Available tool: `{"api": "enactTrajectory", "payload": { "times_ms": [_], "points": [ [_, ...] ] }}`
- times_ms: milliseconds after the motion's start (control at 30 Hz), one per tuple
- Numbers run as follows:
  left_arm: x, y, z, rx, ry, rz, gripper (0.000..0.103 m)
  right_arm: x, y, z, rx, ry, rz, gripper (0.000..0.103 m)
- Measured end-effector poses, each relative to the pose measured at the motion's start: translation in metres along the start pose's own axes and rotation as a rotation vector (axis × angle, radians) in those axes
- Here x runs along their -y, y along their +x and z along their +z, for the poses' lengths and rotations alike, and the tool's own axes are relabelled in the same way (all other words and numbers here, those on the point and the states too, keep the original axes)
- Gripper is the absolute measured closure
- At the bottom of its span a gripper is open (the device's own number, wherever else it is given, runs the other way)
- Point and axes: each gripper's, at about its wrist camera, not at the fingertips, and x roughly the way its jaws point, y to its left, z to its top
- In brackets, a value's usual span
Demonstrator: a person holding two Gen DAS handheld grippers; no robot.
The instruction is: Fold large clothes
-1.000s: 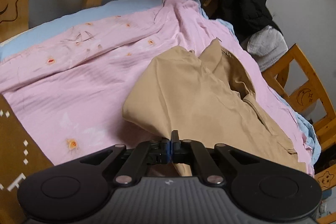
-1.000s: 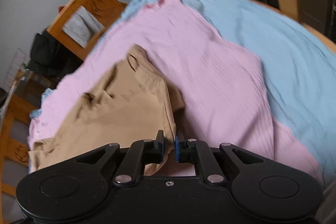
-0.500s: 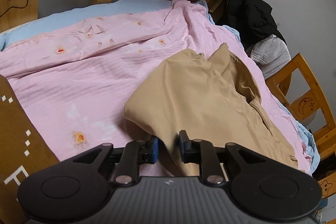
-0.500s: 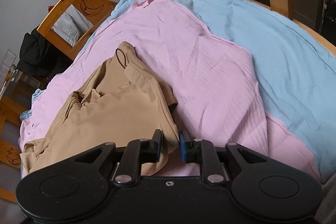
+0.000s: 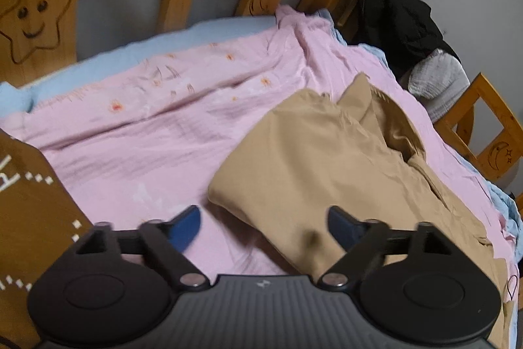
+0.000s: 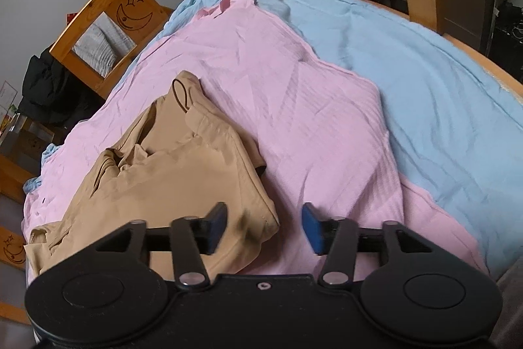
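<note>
Tan garment [image 5: 330,165] is seen lying folded and rumpled on the pink sheet [image 5: 157,133], over the blue sheet [image 6: 434,94] of a wooden bed frame [image 6: 98,18]. Left gripper [image 5: 263,226] is held spread wide above its near edge, nothing gripped. Right gripper [image 6: 264,226] is likewise spread, a garment corner lying between the fingers, ungripped.

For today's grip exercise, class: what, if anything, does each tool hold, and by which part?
Nothing is held. The left tool and the right tool both stand open over the near edge of the tan garment, which lies loose on the pink sheet.
</note>
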Motion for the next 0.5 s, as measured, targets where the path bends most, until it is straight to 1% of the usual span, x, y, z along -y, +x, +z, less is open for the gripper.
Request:
{"api": "enactTrajectory", "payload": {
  "times_ms": [33, 67, 133, 167, 233, 267, 300, 367, 400, 500],
  "points": [
    [0.0, -0.003, 0.0, 0.005, -0.002, 0.001, 0.004, 0.001, -0.001, 0.001, 0.004, 0.003, 0.001, 0.045],
    [0.0, -0.005, 0.0, 0.005, -0.004, -0.004, 0.002, 0.001, -0.003, 0.001, 0.011, 0.004, -0.003, 0.044],
    [-0.002, -0.011, -0.002, -0.007, -0.012, -0.034, 0.001, -0.002, -0.009, 0.0, 0.04, -0.016, -0.017, 0.033],
    [-0.002, -0.015, -0.005, -0.016, -0.017, -0.066, 0.001, -0.004, -0.012, -0.001, 0.06, -0.033, -0.023, 0.03],
    [-0.005, -0.025, -0.014, -0.023, -0.034, -0.168, 0.001, -0.012, -0.019, -0.003, 0.102, -0.082, -0.022, 0.021],
    [-0.006, -0.029, -0.02, -0.017, -0.047, -0.226, 0.001, -0.018, -0.022, -0.005, 0.123, -0.119, -0.019, 0.018],
    [-0.005, -0.032, -0.025, -0.017, -0.053, -0.265, 0.001, -0.025, -0.025, -0.007, 0.147, -0.168, -0.007, 0.015],
    [0.003, -0.028, -0.029, -0.052, -0.034, -0.326, 0.001, -0.042, -0.03, -0.011, 0.198, -0.264, 0.021, 0.008],
    [0.008, -0.025, -0.029, -0.065, -0.016, -0.337, 0.001, -0.054, -0.031, -0.014, 0.233, -0.334, 0.034, 0.004],
    [0.019, -0.013, -0.031, -0.078, -0.003, -0.326, 0.001, -0.091, -0.028, -0.027, 0.304, -0.52, 0.093, 0.001]
  ]
}}
